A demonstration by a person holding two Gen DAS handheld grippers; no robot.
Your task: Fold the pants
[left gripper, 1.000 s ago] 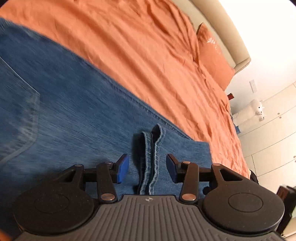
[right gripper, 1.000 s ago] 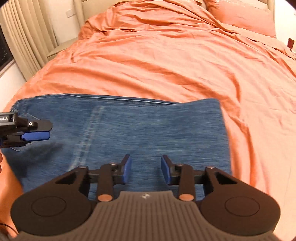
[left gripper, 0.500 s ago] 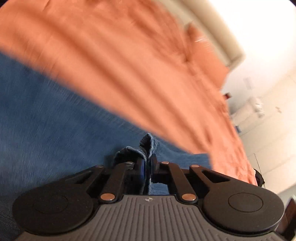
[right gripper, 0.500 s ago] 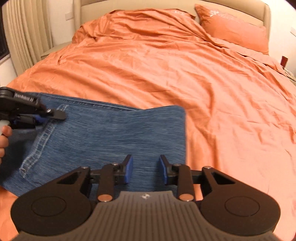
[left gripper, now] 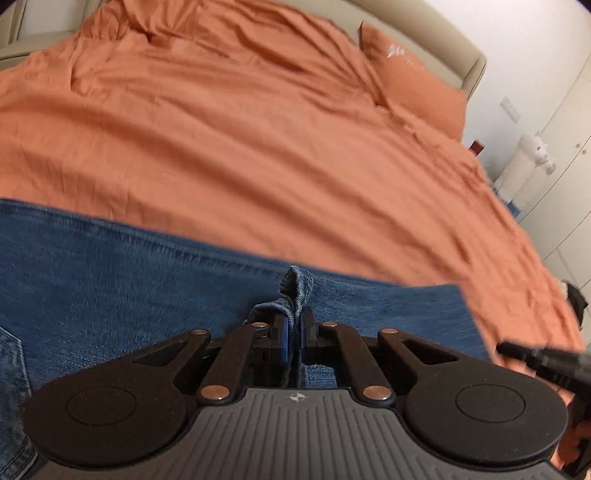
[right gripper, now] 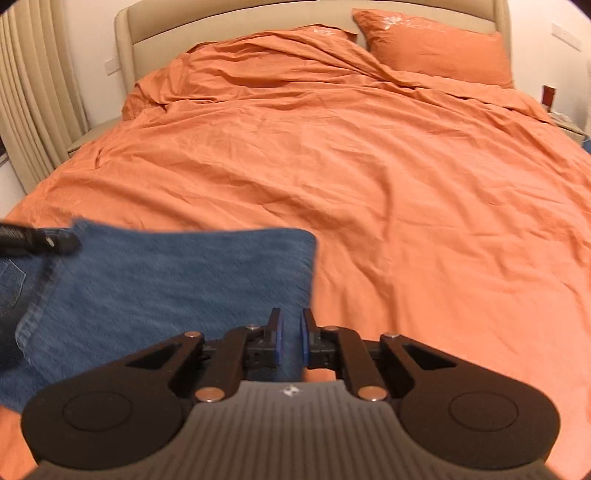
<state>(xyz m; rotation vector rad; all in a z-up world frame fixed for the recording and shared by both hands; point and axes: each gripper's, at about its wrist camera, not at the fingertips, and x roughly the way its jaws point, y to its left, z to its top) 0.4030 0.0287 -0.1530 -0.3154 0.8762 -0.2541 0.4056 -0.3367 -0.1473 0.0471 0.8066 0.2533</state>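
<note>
Blue jeans (left gripper: 129,288) lie flat across the near part of the orange bed. My left gripper (left gripper: 294,317) is shut on a bunched piece of hem (left gripper: 297,284), which sticks up between its blue pads. It also shows as a dark tip (right gripper: 40,242) at the left of the right wrist view, over the jeans (right gripper: 166,280). My right gripper (right gripper: 291,321) sits at the jeans' right edge. Its jaws are closing to a thin slit, with denim between the pads. In the left wrist view its black tip (left gripper: 517,350) pokes in from the right.
Wrinkled orange duvet (right gripper: 351,166) covers the whole bed beyond the jeans. Orange pillows (right gripper: 436,48) lean on a beige headboard (right gripper: 155,22). Curtains (right gripper: 29,92) hang at the left. White cupboards (left gripper: 565,166) and a white plush toy (left gripper: 532,155) stand right of the bed.
My left gripper shut on the hem and then rolled, so the jeans' edge now lies level. My right gripper slid right to the jeans' right edge and its jaws narrowed.
</note>
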